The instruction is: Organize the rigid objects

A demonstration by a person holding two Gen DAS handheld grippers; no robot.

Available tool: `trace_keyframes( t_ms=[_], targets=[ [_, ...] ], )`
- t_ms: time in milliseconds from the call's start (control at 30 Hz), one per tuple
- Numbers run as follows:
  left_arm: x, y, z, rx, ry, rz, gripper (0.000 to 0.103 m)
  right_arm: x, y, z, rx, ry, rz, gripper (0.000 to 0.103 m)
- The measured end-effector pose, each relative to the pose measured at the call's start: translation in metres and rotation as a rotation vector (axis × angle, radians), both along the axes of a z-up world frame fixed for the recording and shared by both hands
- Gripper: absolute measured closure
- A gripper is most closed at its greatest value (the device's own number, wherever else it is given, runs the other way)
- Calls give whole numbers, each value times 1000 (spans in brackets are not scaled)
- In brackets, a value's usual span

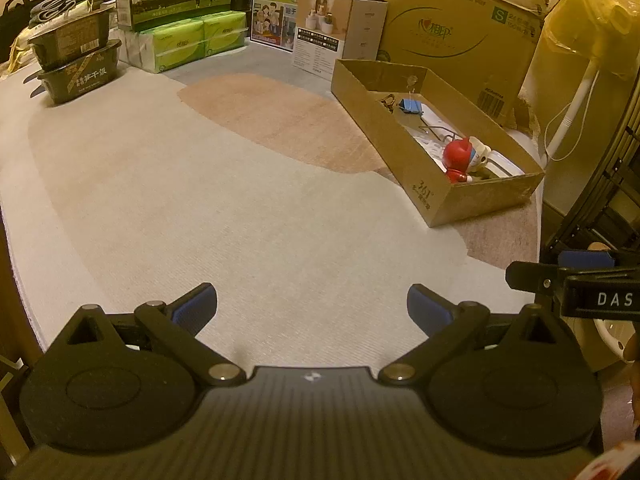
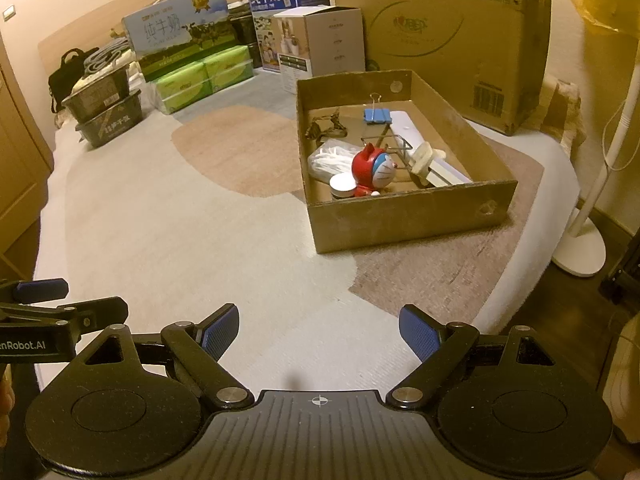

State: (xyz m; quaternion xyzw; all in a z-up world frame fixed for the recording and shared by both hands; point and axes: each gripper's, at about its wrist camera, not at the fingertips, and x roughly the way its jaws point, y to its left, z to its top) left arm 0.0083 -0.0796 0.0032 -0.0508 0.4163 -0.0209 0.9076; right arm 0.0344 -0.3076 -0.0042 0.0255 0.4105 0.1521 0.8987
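With nothing between their blue pads, the left gripper [image 1: 312, 308] and the right gripper [image 2: 319, 330] both stand wide open, low in each frame over the bare rug [image 2: 180, 240]. Since no loose item shows on the rug, sorting seems largely done. Any further reach should come down over the walls of the cardboard box [image 2: 400, 216], right of centre, which holds a red toy figure [image 2: 372, 170], blue binder clip [image 2: 377, 116], plastic bag [image 2: 328, 160] and small round tin [image 2: 343, 186].
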Motion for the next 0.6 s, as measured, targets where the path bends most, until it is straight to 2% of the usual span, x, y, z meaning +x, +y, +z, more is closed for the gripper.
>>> trace_keyframes(
  t_ms=[600],
  targets=[
    [1, -4, 1, 28, -15, -14, 2, 3, 4, 1, 3, 1, 0, 16]
  ],
)
